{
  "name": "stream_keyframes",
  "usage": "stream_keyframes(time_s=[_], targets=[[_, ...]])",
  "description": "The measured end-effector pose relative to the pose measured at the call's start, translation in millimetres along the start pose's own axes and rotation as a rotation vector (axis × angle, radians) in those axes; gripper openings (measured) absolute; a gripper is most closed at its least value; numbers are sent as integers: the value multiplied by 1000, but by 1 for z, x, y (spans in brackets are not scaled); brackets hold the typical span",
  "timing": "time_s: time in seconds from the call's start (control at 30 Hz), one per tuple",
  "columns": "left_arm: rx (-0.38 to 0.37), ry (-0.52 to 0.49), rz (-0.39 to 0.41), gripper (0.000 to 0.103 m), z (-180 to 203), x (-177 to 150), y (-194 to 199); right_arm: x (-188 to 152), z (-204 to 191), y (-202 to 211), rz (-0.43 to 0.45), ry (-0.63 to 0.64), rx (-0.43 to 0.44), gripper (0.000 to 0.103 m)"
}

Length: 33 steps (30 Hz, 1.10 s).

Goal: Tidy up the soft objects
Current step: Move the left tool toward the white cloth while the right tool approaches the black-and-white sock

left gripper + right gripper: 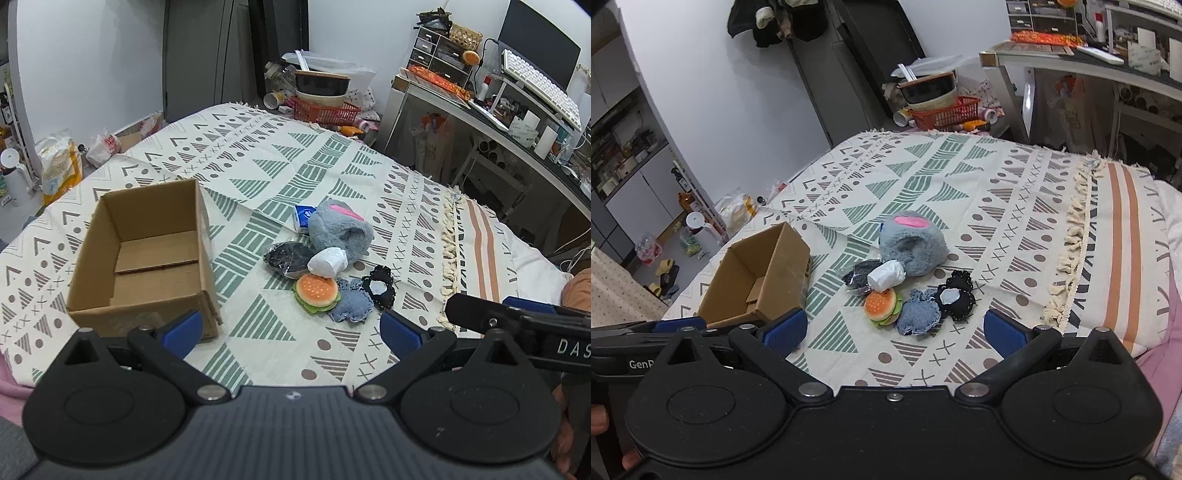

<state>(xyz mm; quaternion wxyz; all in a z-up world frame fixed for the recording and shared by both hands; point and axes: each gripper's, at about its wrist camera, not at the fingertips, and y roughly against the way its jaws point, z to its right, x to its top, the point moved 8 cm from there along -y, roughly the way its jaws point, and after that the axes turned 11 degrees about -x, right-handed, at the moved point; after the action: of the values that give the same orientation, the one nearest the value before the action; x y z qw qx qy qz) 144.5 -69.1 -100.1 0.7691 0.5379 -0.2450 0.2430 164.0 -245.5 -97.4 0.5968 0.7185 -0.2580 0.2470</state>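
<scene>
An empty cardboard box [147, 258] [757, 284] stands open on the patterned bedspread. To its right lies a heap of soft things: a grey plush slipper [338, 229] [912, 247], a white roll [327, 262] [886, 275], a black bagged item [286, 256] [857, 277], a burger toy [316, 291] [882, 305], a blue denim pad [351, 304] [918, 315], a black-and-white pad [380, 290] [955, 295] and a blue-white packet [303, 217]. My left gripper [291, 330] and right gripper [894, 330] hover open in front of the heap, holding nothing.
The bedspread [258, 177] covers a bed; a striped cloth [1123, 236] lies at its right. A cluttered desk [498, 110] with keyboard stands at the right. A red basket [325, 110] with bowls sits beyond the far edge. Bags lie on the floor at left [61, 166].
</scene>
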Motion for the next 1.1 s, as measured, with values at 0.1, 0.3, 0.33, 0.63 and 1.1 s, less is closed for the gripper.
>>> stream_keyframes(time_s=[0.1,0.3,0.33,0.63,1.1], targets=[[-2,1,-6,101,0,4,-9,1,3,-10,-25,-34,-1,103],[-39,22,-39,100,-3,10,-34,2,12,-32,-77,-140,21,103],[-39,23,-41,100,-3,11,-37,3,13,-36,-84,-153,26,103],[-60,40,-71,99,-6,23,-69,9,30,-68,-120,-314,28,95],[-135,-24,-131,82,3,44,-121,2,47,-110,-201,-490,16,76]])
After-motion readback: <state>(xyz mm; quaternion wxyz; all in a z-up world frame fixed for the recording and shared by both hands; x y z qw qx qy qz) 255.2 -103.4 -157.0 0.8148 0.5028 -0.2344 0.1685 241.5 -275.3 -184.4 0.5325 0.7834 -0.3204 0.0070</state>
